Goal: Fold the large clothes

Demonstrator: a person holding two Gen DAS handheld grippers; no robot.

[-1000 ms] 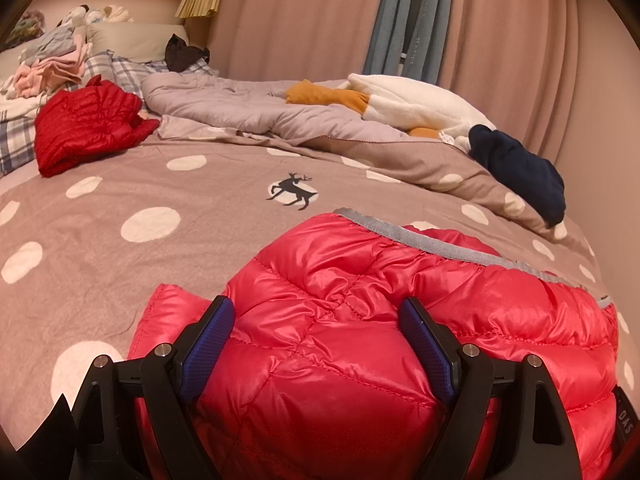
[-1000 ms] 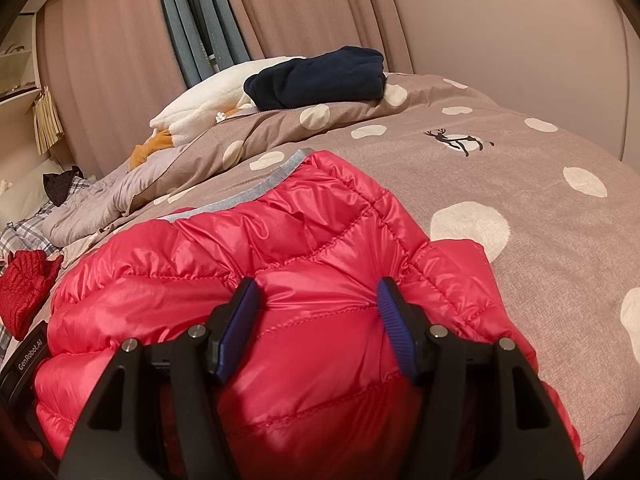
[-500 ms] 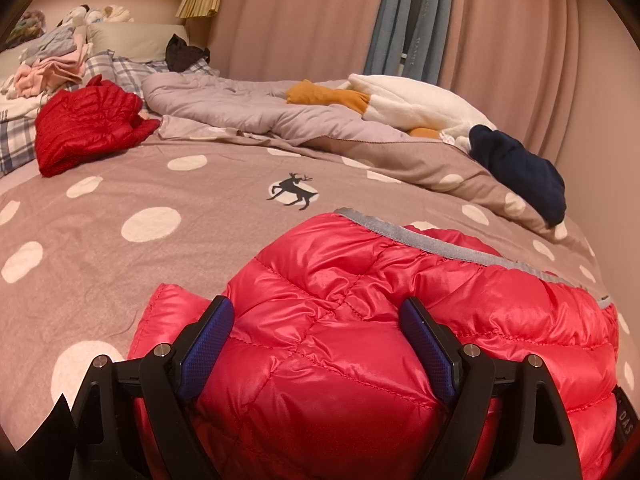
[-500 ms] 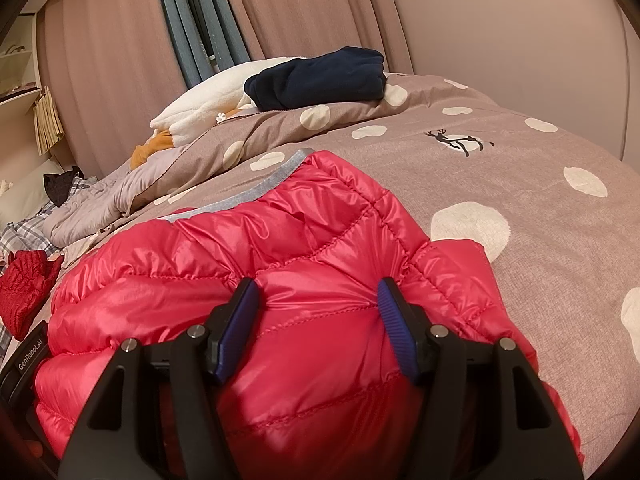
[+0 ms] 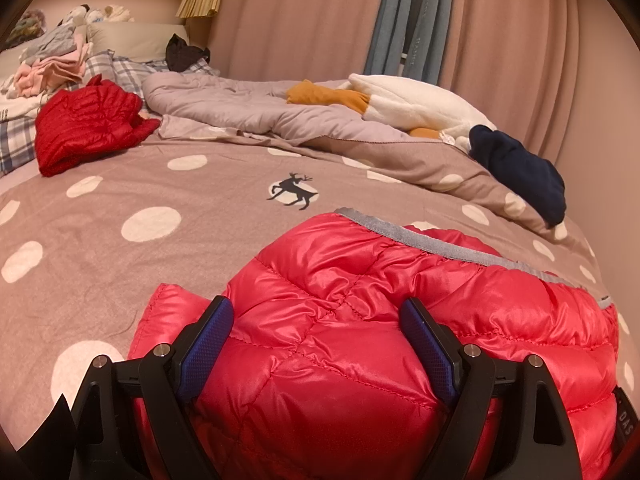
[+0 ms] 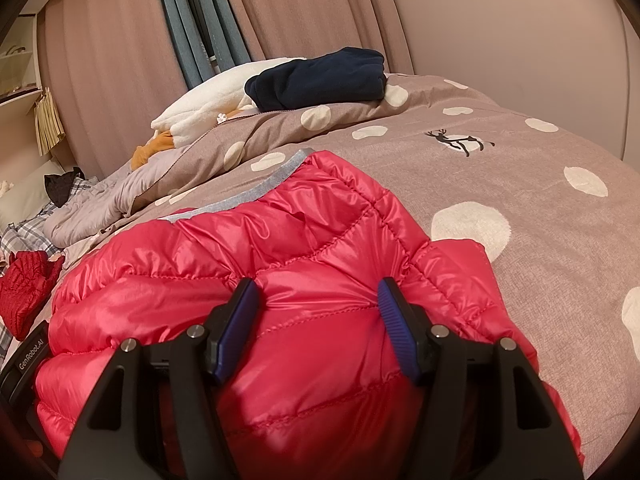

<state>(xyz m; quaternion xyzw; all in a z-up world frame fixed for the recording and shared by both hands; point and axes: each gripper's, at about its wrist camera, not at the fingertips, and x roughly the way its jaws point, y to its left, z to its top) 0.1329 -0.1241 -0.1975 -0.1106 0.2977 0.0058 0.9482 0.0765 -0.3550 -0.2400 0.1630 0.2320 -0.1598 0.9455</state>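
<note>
Left wrist view: left gripper [image 5: 316, 316] spread wide, blue pads straddling a puffed bulge of the red down jacket [image 5: 360, 340]; pads touch fabric, no pinch. Right wrist view: right gripper [image 6: 316, 300] likewise spread, straddling a gathered ridge of the jacket [image 6: 280, 280].

Jacket lies on the polka-dot duvet [image 5: 120, 208], directly under and ahead of both grippers. Its grey-trimmed edge [image 5: 424, 240] is the far side from both; long axis runs crosswise between the two grippers. Each sits at one near end, neither clearly nearer.

Judgement: next fold likely carries the near edge away toward the grey trim, both closing first.

Beyond the jacket: navy garment [image 5: 520, 176], darker red garment [image 5: 84, 128].
</note>
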